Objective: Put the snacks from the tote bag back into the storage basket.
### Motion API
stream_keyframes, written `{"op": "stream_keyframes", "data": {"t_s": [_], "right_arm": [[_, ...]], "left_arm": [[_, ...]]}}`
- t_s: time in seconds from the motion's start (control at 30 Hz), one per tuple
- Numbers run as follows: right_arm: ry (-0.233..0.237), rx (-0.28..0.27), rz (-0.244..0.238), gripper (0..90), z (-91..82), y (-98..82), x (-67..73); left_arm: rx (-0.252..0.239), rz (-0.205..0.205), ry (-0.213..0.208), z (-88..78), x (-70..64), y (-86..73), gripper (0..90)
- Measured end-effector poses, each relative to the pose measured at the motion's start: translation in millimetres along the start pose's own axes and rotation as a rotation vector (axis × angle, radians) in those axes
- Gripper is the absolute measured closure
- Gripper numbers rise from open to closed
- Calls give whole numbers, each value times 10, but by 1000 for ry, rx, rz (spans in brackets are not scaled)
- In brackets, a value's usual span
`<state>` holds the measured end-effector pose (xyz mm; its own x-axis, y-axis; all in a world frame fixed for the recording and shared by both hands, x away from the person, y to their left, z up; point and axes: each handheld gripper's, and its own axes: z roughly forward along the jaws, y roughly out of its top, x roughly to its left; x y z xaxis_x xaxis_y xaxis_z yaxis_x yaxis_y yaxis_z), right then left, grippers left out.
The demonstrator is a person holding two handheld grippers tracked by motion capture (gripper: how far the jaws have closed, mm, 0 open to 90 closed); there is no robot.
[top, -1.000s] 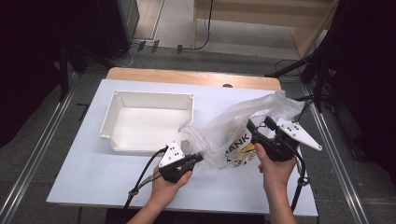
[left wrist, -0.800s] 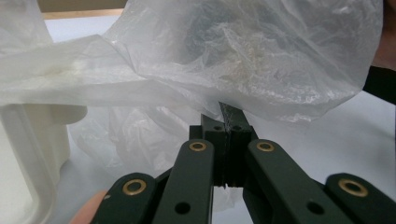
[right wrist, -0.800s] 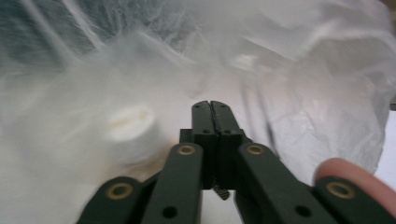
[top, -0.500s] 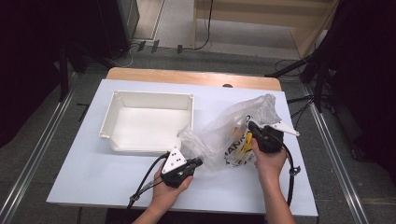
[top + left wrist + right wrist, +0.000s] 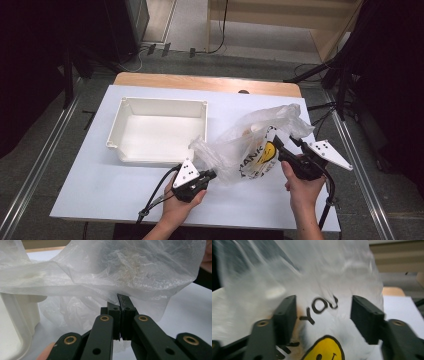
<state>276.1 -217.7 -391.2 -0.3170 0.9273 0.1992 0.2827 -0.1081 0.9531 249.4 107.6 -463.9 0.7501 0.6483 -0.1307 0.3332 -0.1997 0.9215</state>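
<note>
1. Thin, see-through plastic is making up the bag [image 5: 260,145], which is lying crumpled on the white desk [image 5: 100,185] at about 4 o'clock from the desk's middle, printed with black letters and a yellow smiley face.
2. The left tool [image 5: 212,175] is sitting at roughly 6 o'clock on the desk, pointing toward 3 o'clock, with a hand [image 5: 180,207] wrapping its body from below.
3. In the left gripper view, the left tool [image 5: 122,315] is keeping its jaws pressed together on a fold of the bag [image 5: 125,272], pinching the film at the bag's near edge.
4. The right tool [image 5: 285,145] is sitting at about 4 o'clock on the desk, at the bag's right side, pointing toward 10 o'clock, with the right hand [image 5: 300,182] gripping it from behind.
5. In the right gripper view, the right tool [image 5: 324,315] is holding its jaws spread wide, having just been opening; the printed side of the bag [image 5: 322,305] is lying between them, and neither pad is pressing on it.
6. That view is looking blurred, though the letters "YOU" and the top of the smiley are reading clearly.
7. A white tray [image 5: 125,107] is resting at about 10 o'clock on the desk, just beside the bag's left end; whether the two are touching I cannot tell.
</note>
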Motion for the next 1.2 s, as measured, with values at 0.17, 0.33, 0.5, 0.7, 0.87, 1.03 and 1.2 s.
{"op": "stream_keyframes", "data": {"t_s": [0.17, 0.33, 0.5, 0.7, 0.87, 1.03, 1.2], "right_arm": [[-63, -68, -11, 150, -137, 192, 81], [-42, -106, -51, 295, -144, 378, 102], [-44, -101, -131, 751, -39, 486, 144], [-52, -83, -145, 900, 215, 593, 128], [-71, 50, -132, 900, 644, 511, 11], [-120, 250, -75, 900, 1081, 121, -182], [-164, 361, -6, 900, 1201, -221, -351]], "left_arm": [[0, 6, -1, 4, -7, -3, 893], [2, 9, 2, 3, -13, -4, 894], [-2, 9, 4, 0, -14, -6, 898], [5, -1, 13, -2, -17, -7, 900], [21, 3, 31, 7, -19, -7, 900], [52, 10, 51, 24, -23, -5, 900], [82, 48, 71, 52, -67, -9, 900]]}}
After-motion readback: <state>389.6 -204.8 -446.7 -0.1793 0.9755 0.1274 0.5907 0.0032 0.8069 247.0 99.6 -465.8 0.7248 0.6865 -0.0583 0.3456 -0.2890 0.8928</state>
